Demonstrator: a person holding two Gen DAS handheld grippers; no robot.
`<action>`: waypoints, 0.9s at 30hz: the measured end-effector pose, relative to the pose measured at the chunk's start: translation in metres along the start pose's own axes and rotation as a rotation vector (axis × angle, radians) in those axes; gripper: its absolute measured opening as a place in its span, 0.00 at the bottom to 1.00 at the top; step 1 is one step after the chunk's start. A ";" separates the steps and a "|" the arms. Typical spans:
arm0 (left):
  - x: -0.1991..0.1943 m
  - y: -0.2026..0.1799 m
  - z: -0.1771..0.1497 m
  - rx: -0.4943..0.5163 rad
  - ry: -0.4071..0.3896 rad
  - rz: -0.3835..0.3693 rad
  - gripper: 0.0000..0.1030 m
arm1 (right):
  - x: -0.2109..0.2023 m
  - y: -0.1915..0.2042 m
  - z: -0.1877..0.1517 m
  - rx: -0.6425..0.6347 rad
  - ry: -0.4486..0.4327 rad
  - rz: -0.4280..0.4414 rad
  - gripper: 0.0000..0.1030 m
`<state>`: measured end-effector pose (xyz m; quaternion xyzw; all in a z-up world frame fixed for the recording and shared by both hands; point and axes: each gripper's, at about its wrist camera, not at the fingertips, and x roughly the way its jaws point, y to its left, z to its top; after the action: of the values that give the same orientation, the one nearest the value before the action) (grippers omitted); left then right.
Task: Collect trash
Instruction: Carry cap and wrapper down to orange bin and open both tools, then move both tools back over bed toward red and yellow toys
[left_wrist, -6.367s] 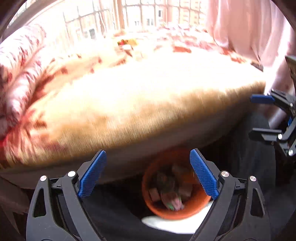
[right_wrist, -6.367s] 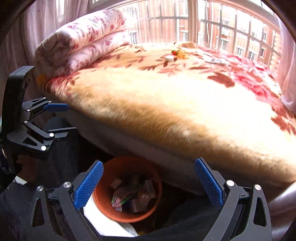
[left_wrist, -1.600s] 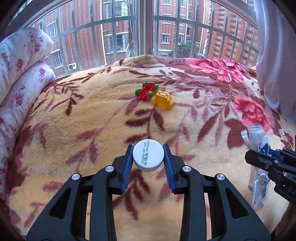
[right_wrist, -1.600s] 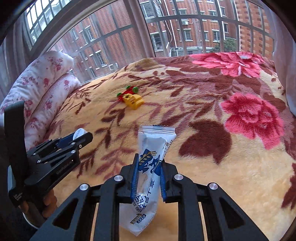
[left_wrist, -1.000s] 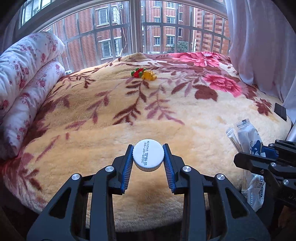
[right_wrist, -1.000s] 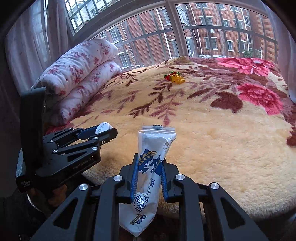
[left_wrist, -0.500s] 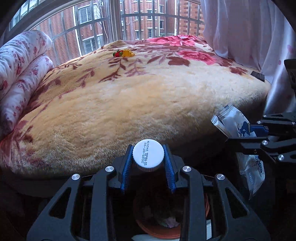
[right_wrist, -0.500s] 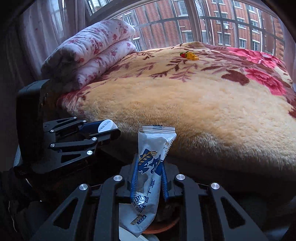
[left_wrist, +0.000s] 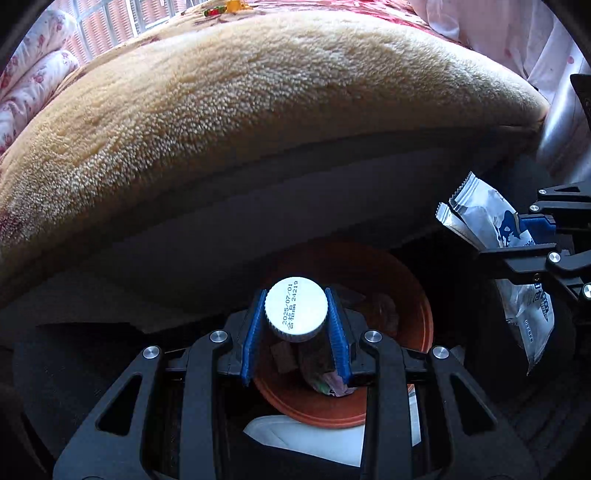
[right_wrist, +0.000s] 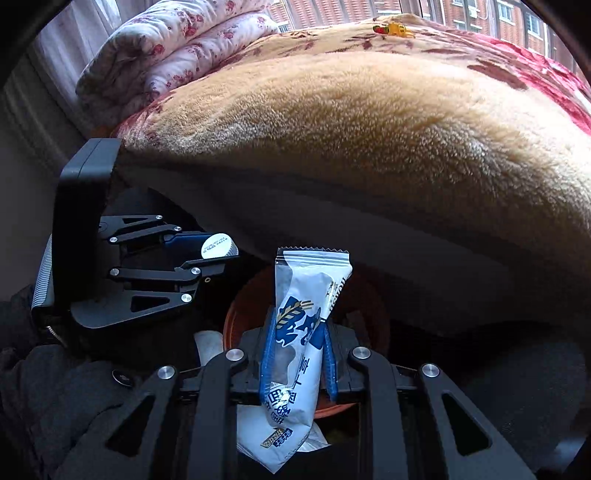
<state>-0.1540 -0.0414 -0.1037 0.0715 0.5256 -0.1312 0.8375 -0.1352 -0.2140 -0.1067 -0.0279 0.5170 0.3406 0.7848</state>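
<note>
We are at the drop-off step: our left gripper (left_wrist: 295, 334) is clenched on the white cap (left_wrist: 296, 308) right above the orange bin (left_wrist: 421, 306), which stands on the floor just below the bed's (left_wrist: 258, 110) edge. Our right gripper (right_wrist: 297, 354) grasps the wrapper (right_wrist: 306, 321) over the same bin (right_wrist: 231, 321). Next, we judge, each must loosen its jaws while centred over the bin's mouth, so nothing lands outside the rim.

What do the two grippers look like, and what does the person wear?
Both grippers are black plastic scissor linkages with silver rivets and cut-out triangular arms. The left gripper and the right gripper each have two flat blue ribbed pads. A black box-shaped body sits behind the left one. The person wears a dark grey sleeve. No cables show.
</note>
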 end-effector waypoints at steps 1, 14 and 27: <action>0.003 0.001 0.000 -0.003 0.011 -0.001 0.31 | 0.003 -0.001 0.000 0.004 0.010 0.002 0.23; 0.049 0.000 -0.001 -0.007 0.204 0.035 0.80 | 0.041 -0.003 0.000 -0.040 0.126 -0.033 0.72; -0.009 0.009 0.007 0.045 0.032 0.016 0.80 | -0.034 -0.015 0.018 -0.052 -0.049 -0.019 0.72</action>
<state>-0.1491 -0.0332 -0.0927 0.0965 0.5353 -0.1350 0.8282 -0.1204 -0.2356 -0.0746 -0.0450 0.4883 0.3474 0.7993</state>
